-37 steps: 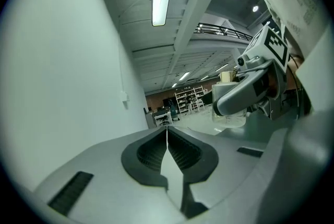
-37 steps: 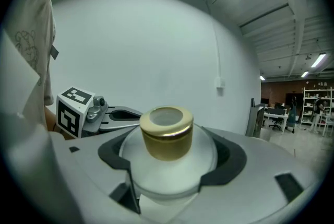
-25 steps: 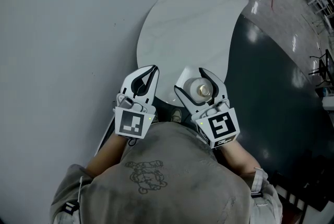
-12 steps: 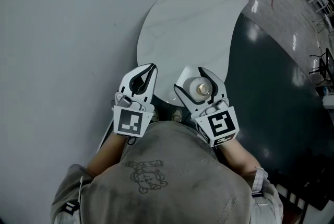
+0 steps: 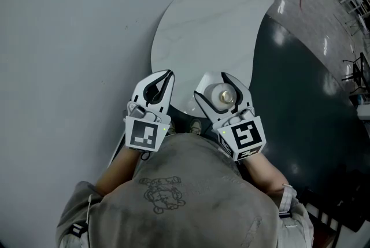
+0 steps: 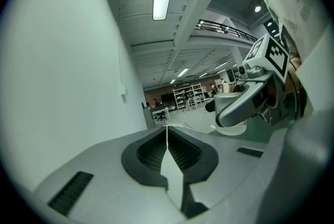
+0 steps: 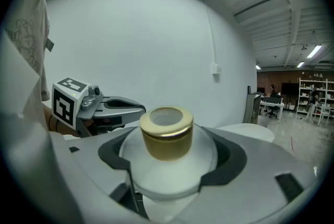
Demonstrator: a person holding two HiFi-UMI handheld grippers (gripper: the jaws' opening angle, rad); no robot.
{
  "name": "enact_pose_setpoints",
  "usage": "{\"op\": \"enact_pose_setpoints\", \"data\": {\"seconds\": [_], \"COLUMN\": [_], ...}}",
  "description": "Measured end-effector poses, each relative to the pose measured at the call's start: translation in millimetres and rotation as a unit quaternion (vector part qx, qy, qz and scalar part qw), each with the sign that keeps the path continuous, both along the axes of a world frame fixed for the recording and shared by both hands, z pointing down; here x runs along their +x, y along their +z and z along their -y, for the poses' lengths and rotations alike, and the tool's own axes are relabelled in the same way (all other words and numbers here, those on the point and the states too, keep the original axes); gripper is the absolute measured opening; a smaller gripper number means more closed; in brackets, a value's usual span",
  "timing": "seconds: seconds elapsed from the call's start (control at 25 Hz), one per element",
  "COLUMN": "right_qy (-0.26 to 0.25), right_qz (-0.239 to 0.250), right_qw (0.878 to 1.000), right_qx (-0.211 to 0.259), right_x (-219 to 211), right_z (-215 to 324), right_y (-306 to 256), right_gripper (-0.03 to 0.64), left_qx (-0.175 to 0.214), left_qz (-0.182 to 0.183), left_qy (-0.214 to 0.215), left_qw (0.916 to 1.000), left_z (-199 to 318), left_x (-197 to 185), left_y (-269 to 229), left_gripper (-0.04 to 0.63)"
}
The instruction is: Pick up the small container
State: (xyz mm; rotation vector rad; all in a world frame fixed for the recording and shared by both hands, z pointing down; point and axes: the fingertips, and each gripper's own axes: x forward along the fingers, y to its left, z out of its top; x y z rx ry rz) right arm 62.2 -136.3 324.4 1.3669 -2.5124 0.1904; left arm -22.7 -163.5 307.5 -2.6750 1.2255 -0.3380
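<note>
The small container [image 7: 166, 157] is a frosted white jar with a gold neck ring [image 7: 167, 133]. My right gripper [image 5: 222, 86] is shut on it, its jaws clamped round the jar's body, lifted just above the near edge of the white marble table [image 5: 208, 27]. In the head view the small container [image 5: 222, 96] shows from above between the jaws. My left gripper [image 5: 161, 84] is beside it on the left, shut with nothing in it. The left gripper view shows its jaws meeting [image 6: 167, 137] and the right gripper [image 6: 245, 103] with the jar at the right.
A white wall [image 5: 69, 39] fills the left side. Dark glossy floor [image 5: 300, 102] lies to the right of the table. The person's grey shirt [image 5: 185, 195] covers the bottom of the head view. Shelving and desks [image 7: 313, 95] stand far off.
Almost nothing differs: the right gripper with the container has shifted very slightly. The left gripper stays shut in place.
</note>
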Motion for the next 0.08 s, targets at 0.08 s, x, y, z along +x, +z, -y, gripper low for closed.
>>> {"op": "enact_pose_setpoints", "data": {"seconds": [0.08], "right_qy": [0.003], "right_qz": [0.000], "right_qw": [1.000], "right_qx": [0.000], "right_x": [1.4], "right_z": [0.9], "right_y": [0.7], "right_gripper": [0.331], "left_qx": [0.000], "left_qz": [0.001], "left_qy": [0.001], "left_qw": [1.0000], "left_z": [0.3], "left_x": [-0.5], "left_y": [0.8], "left_gripper": [0.020]}}
